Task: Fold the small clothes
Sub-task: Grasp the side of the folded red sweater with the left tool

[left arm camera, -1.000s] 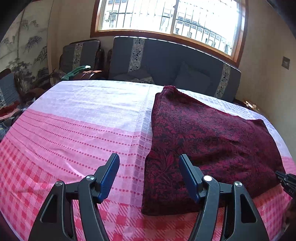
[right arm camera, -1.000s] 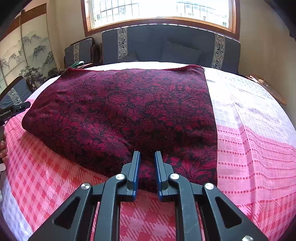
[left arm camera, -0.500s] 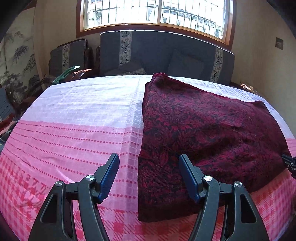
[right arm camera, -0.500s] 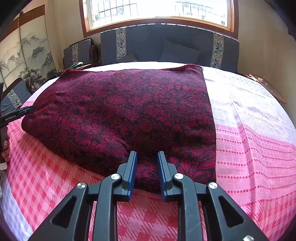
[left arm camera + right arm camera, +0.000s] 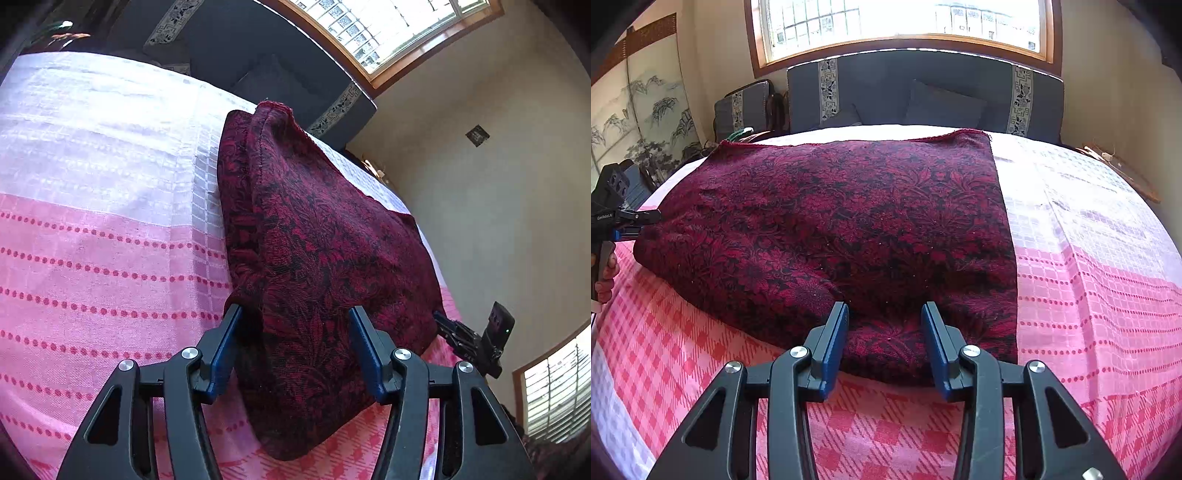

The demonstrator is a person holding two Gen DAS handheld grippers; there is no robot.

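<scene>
Reaching in the left wrist view, the left tongs [image 5: 293,332] stand wide open astride the near corner of the dark red garment [image 5: 325,251], low centre of the frame; closing comes next, I judge. In the right wrist view, the right tongs [image 5: 884,325] gape over the garment's near hem on the pink-clothed bench [image 5: 1089,295], gripping nothing.

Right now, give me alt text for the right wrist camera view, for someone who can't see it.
The right gripper, jaws open, sits at the near edge of a folded dark red floral cloth lying on a pink checked tablecloth. The left gripper meets the cloth's left edge; a dark sofa sits under a bright window.
</scene>
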